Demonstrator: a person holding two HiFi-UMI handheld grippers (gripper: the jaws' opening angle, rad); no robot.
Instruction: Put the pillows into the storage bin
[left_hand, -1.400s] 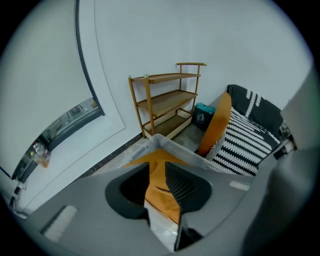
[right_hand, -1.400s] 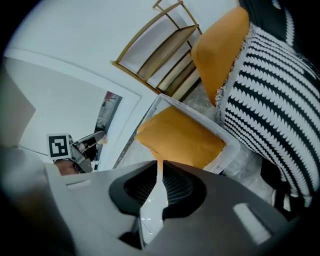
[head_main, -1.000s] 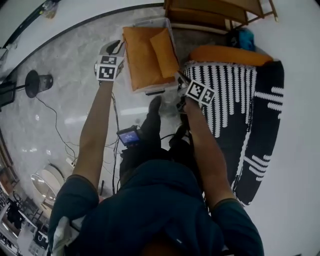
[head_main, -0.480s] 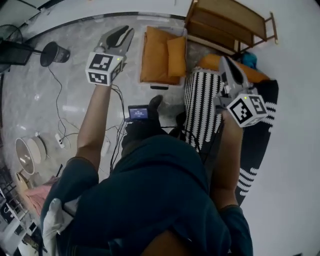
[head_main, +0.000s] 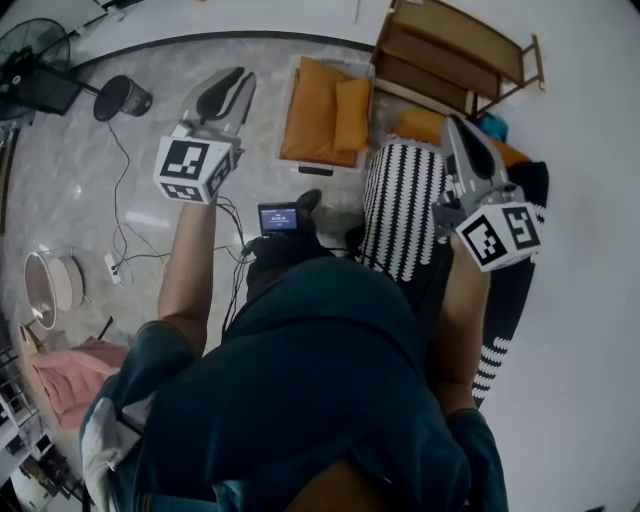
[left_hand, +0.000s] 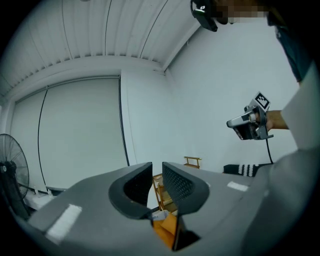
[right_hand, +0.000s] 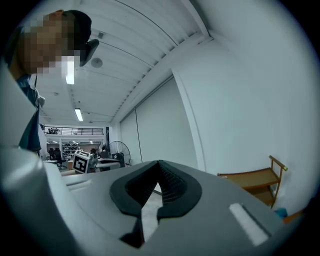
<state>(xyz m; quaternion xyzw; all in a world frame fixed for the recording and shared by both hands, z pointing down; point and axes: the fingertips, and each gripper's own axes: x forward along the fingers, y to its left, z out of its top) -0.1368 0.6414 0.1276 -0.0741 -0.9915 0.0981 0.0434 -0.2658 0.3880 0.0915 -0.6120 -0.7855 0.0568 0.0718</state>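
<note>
Holding both grippers raised, nothing carried: left gripper (head_main: 232, 86) at 11 o'clock has jaws slightly parted, empty; right gripper (head_main: 460, 128) at 2 o'clock is clenched on nothing. Orange pillows (head_main: 312, 112) lie in the storage bin (head_main: 291, 100) at 12 o'clock. Spare pillow (head_main: 424, 124) at 1 o'clock, behind striped fabric (head_main: 400, 205), is probably next, hence free jaws.

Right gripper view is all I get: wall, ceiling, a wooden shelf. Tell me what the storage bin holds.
Observer: The pale plastic storage bin on the floor holds a large orange pillow and a smaller orange pillow.
Operator: Report the left gripper.
Observer: The left gripper has its jaws slightly apart, nothing between them.
Operator: Name anything orange outside the bin.
Observer: An orange cushion shows just beyond a black-and-white striped textile, right of the bin.
</note>
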